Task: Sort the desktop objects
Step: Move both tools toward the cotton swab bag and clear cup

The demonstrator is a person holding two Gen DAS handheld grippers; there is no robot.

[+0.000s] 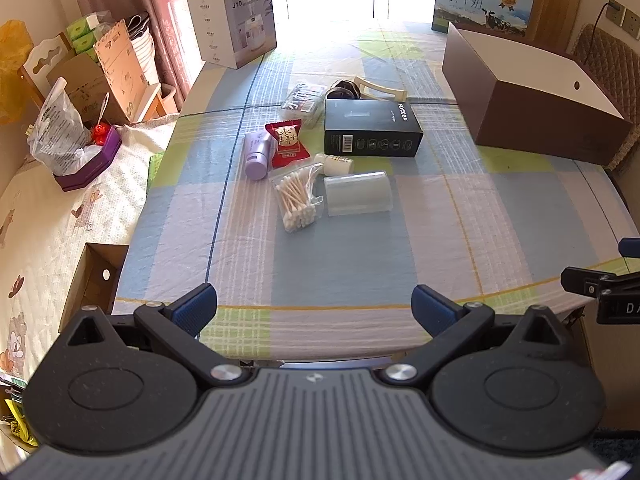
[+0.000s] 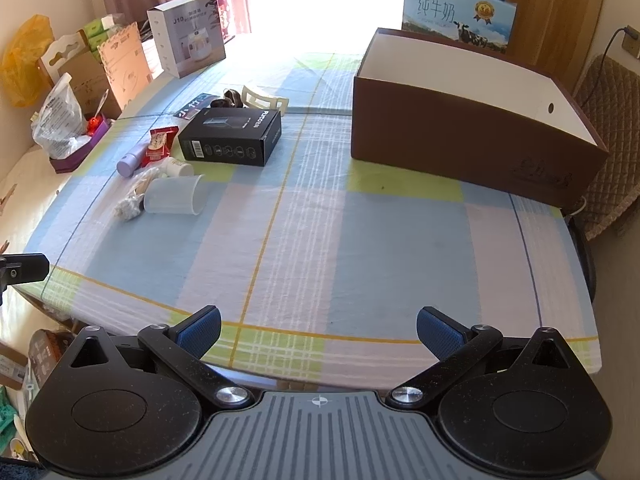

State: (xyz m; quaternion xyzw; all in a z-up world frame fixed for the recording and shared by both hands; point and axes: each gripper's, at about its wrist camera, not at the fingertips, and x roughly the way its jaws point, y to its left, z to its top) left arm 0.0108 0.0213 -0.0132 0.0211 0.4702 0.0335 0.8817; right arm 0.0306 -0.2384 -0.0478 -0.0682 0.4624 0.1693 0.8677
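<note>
Both hand-held grippers, left [image 1: 314,307] and right [image 2: 318,330], spread wide, empty; brown box [image 2: 460,136] interior shows nothing.

black left gripper [image 1: 314,306]; blue ribbed fingers [image 1: 196,306]; silver screws; grey ridged body

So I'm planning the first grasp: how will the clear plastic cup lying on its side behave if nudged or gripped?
The clear plastic cup lies on its side on the checked tablecloth, so a nudge would probably roll it, curving since it tapers. Its thin translucent wall suggests it is light and may flex when squeezed. It touches the bag of cotton swabs, which might shift too.
</note>
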